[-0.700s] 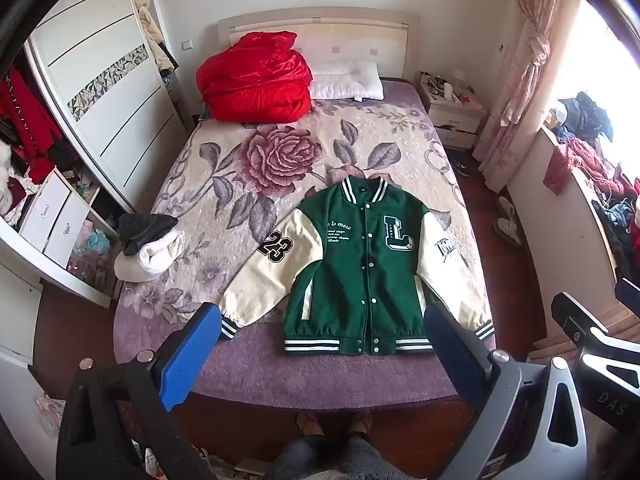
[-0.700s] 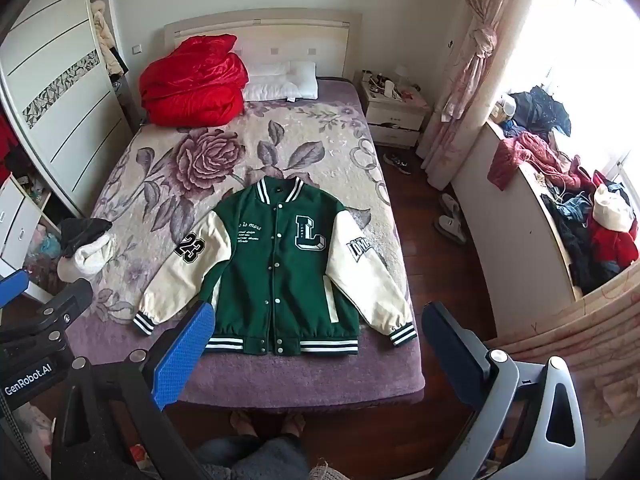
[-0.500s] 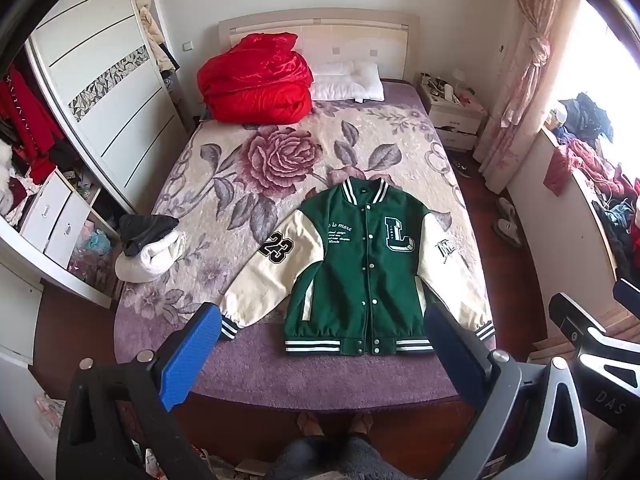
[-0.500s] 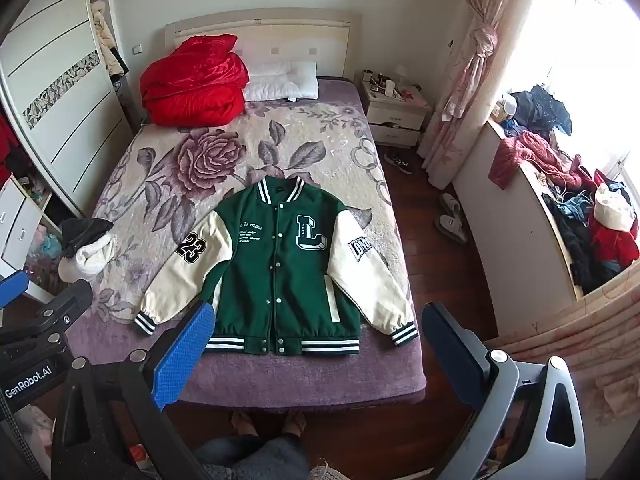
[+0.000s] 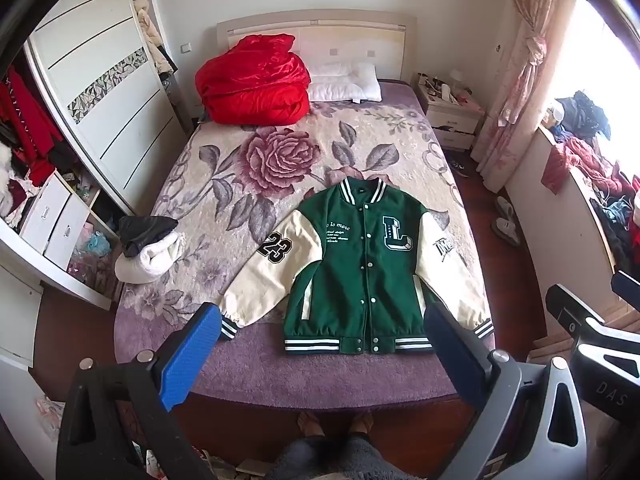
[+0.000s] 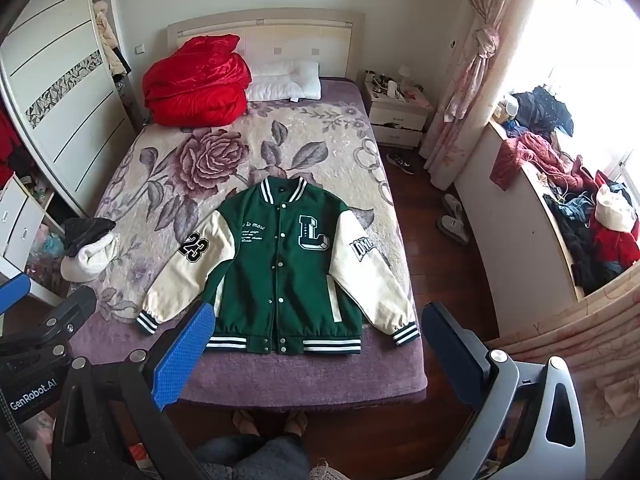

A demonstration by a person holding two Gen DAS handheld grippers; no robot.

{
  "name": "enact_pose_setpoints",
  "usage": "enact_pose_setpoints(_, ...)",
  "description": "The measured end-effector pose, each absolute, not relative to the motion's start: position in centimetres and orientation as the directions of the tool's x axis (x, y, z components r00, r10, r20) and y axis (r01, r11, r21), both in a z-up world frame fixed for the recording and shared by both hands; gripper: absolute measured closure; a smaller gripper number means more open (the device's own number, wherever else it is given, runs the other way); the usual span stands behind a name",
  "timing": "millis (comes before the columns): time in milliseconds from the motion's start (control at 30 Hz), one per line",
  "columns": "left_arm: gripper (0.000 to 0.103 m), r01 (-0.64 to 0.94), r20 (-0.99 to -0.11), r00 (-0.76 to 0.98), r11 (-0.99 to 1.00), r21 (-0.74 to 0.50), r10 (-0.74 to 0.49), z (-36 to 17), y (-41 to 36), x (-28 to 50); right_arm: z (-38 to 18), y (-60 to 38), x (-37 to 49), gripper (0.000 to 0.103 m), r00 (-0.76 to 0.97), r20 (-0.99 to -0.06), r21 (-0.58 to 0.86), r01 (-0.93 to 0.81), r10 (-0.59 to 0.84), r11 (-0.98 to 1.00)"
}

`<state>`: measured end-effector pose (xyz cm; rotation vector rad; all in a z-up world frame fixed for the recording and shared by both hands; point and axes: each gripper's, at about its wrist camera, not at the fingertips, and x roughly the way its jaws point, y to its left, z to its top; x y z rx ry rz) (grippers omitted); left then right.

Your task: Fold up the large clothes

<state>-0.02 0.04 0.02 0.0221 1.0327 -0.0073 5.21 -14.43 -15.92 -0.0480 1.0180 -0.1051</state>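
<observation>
A: What is the left hand-held gripper (image 5: 320, 344) doing?

B: It hangs above the foot of the bed (image 5: 320, 376), jaws spread wide. One finger carries a blue pad (image 5: 188, 356); the other shows dark. Nothing sits between them and they touch nothing.

A: And the right hand-held gripper (image 6: 316, 344)?

B: The same: wide open, empty, held off the bed. Its body also shows at the right edge of the left view, and part of the left one shows at the left edge of the right view.

A: Where is the jacket (image 5: 360, 264)?

B: Flat on the bed near the foot, front up and snapped closed, collar toward the headboard. It is green with cream sleeves spread out to both sides, a "23" patch on one sleeve and a large "L" on the chest. Its striped hem lies on the purple strip at the bed's end, just short of the edge.

A: What else is on the bed?

B: A red quilt (image 5: 256, 80) bundled by the headboard, a white pillow (image 5: 344, 84) beside it, and a white and black bundle (image 5: 148, 248) at the bed's left edge, well apart from the jacket.

A: And around it?

B: A wardrobe (image 5: 104, 92) on the left, a nightstand (image 5: 452, 116) and a curtain (image 5: 520, 64) on the right, and clothes heaped on the sill (image 6: 560, 200). The person's feet show on the floor below the bed.
</observation>
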Motion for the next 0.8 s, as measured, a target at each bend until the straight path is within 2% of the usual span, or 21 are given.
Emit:
enact_pose_setpoints(567,0.000,0.027,-0.850,0.527,1.000,0.013,-0.003,1.8,-1.0,-0.4,-16.0,-14.4,5.5,0.000,0.525,-0.844,-0.085,0.064,-0.106,0.994)
enact_pose_setpoints(800,0.000,0.025,-0.848,0.531,1.000,0.014,-0.001,1.9,-1.1,-0.3,-13.7,-15.0,6.1,0.000,0.529,-0.843,-0.080,0.059,-0.099,0.995)
